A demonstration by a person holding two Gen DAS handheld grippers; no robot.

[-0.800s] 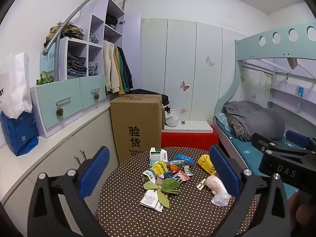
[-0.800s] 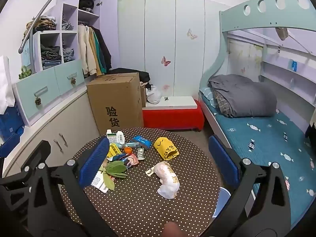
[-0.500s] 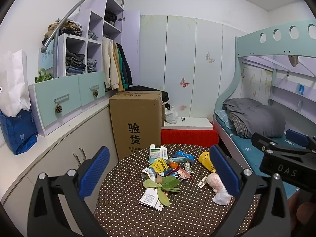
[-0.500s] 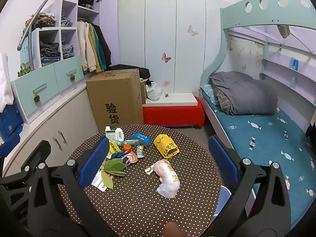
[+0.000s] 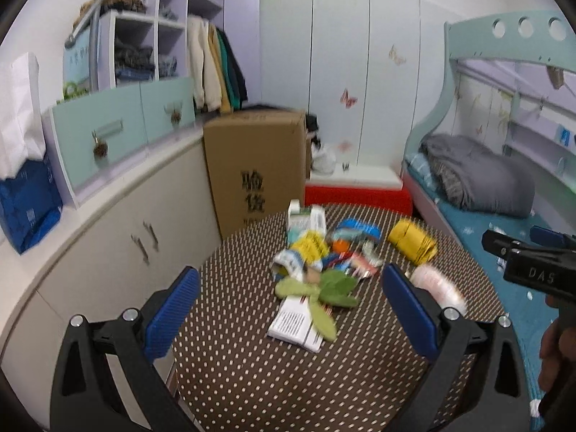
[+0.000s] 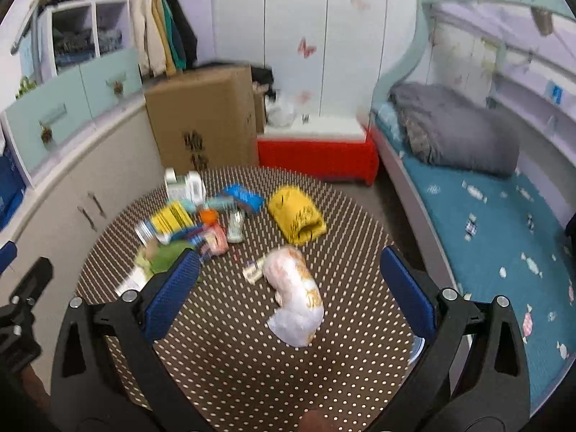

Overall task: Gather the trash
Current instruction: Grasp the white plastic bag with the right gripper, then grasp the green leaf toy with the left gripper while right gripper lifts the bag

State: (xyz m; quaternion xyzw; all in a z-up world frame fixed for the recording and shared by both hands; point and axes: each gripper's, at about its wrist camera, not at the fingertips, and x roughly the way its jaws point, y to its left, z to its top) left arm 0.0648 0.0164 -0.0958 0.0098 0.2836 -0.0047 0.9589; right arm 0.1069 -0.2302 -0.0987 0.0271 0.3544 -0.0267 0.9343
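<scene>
A pile of trash lies on a round brown table (image 5: 252, 378) with white dots (image 6: 234, 378). It holds green leaves (image 5: 324, 288) on a white leaflet (image 5: 293, 324), a yellow packet (image 5: 309, 246), a white-green carton (image 5: 306, 217), a blue wrapper (image 5: 356, 230), a crumpled yellow bag (image 5: 412, 241) (image 6: 297, 217) and a white-pink bag (image 5: 437, 282) (image 6: 295, 295). My left gripper (image 5: 288, 306) hovers open above the leaves. My right gripper (image 6: 288, 288) hovers open over the white-pink bag. Neither pad touches anything.
A tall cardboard box (image 5: 255, 165) stands behind the table, next to a red-skirted low platform (image 6: 316, 151). White cabinets (image 5: 108, 237) run along the left. A bunk bed (image 6: 486, 216) with a grey blanket lies at the right. The other gripper's body (image 5: 532, 270) shows at the right edge.
Both grippers have dipped and moved closer to the table, so the trash pile looks larger and sits between the fingers. Both stay open.
</scene>
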